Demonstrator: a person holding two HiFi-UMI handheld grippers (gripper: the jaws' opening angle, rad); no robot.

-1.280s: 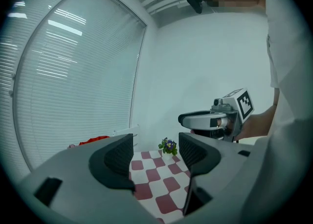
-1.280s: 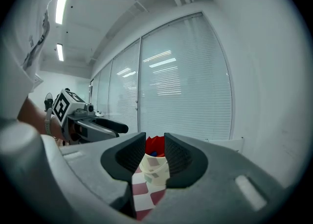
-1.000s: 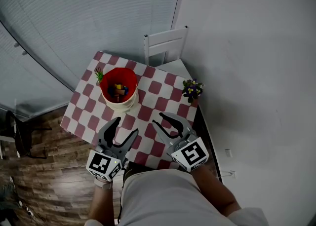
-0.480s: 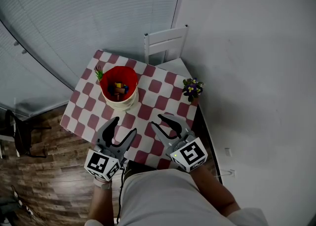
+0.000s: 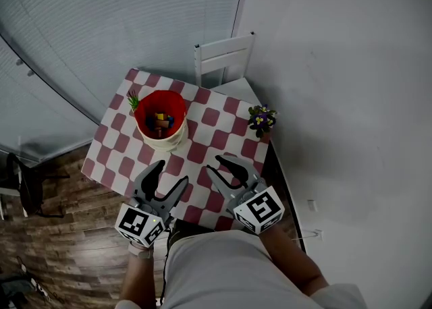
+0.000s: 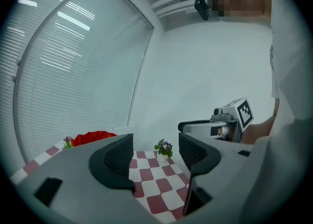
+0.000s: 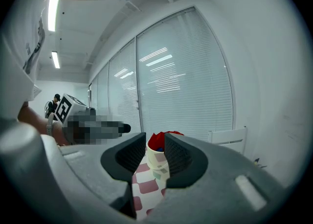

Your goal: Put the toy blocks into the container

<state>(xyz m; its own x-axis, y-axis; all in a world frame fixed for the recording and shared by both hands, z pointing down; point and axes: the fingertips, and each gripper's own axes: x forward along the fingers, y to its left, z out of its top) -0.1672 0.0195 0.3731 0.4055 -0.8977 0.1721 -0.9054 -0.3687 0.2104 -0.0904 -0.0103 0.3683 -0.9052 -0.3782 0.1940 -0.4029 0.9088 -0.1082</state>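
Left gripper point(image 5: 171, 174) and right gripper point(image 5: 213, 163) both spread, holding nothing. Toy blocks point(image 5: 160, 121) sit in the container point(image 5: 162, 143), no loose ones visible; I'd park clear, no grab

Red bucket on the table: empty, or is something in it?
Not empty: the head view shows coloured blocks lying inside the bucket.
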